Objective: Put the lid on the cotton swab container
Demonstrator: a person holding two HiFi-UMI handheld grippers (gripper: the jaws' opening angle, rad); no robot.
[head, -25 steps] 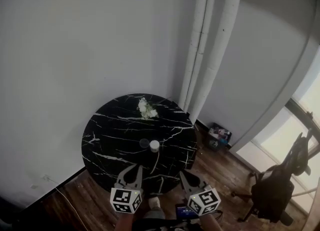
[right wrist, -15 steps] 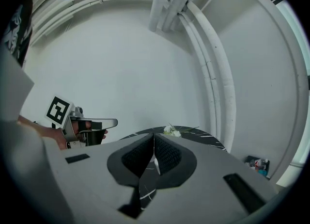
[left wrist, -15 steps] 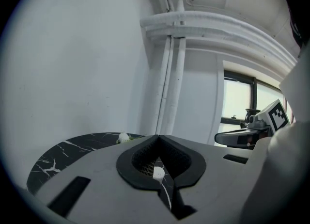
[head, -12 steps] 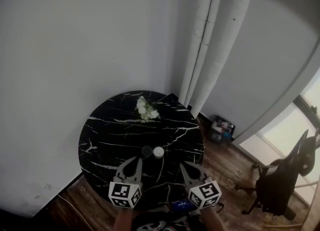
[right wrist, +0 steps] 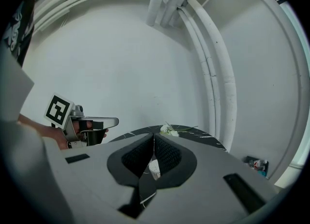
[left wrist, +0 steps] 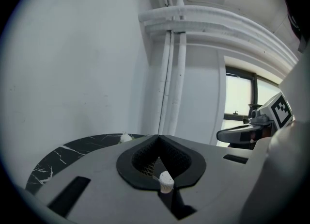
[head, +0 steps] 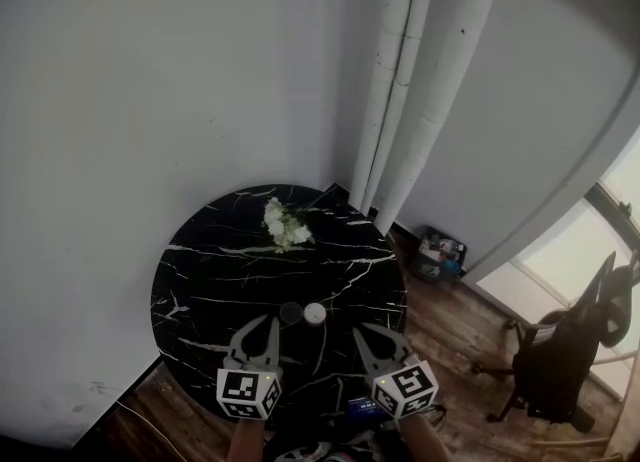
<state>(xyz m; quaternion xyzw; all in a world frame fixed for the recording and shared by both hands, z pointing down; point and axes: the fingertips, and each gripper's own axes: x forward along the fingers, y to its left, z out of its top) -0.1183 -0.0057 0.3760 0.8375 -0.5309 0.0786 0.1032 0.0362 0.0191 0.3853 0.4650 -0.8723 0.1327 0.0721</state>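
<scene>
Jaws of the left tool [left wrist: 158, 138] are together at the tips, with nothing clamped. Through the rounded opening behind the tips, a bit of the white container [left wrist: 165, 182] shows, standing on the bench beyond. The right tool [right wrist: 154, 137] is in the same state: tips closed to a thin slit, nothing gripped, and the container visible through the opening behind them.

In the head view both tools hang side by side over the near edge of the round black marbled bench [head: 205, 280], tips pointing toward its middle and marker cubes toward the person. The container stands upright just ahead of them, between the lines of the two tools and apart from both. Its top is white and uncovered. The lid [head: 290, 312] lies flat on the bench just to the left of the container, very close to it; whether the two touch cannot be told.

A small bunch of white flowers [head: 283, 225] lies on the far side of the bench, well apart from the container. Behind it is a plain wall, with white pipes [head: 405, 100] running up the corner. A wooden floor [head: 455, 345] shows to the right, with a dark chair [head: 560, 370] near the right edge.

In the right gripper view a hand [right wrist: 60, 138] holds the left tool's handle.
</scene>
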